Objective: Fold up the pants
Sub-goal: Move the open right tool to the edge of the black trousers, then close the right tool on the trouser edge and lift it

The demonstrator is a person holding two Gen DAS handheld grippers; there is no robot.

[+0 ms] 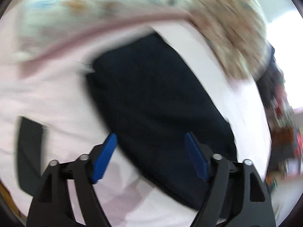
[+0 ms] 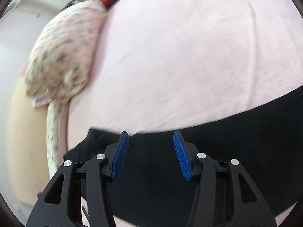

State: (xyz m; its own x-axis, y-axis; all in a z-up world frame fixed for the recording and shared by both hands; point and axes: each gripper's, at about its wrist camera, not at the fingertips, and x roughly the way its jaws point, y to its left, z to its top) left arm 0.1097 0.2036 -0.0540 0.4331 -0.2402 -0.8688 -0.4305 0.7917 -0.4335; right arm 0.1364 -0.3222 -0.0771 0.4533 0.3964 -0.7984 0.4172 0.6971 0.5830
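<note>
While both views are motion-blurred, the dark navy folded fabric pants (image 1: 157,104) lie on a pale pink bedsheet (image 1: 47,98), long axis running from 11 to 5 o'clock in the left view. The left hand-held gripper (image 1: 151,157) and right hand-held gripper (image 2: 150,155) gape wide above them, gripping nothing.

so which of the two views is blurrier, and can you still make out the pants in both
Left wrist view: heavy motion smear, worst on the patterned bedding and the right edge, though the dark pants and open left claw stay readable. Right wrist view: sharper, pad ridges on the open right claw are crisp, pants clear, only the floral fabric at left is soft.
</note>
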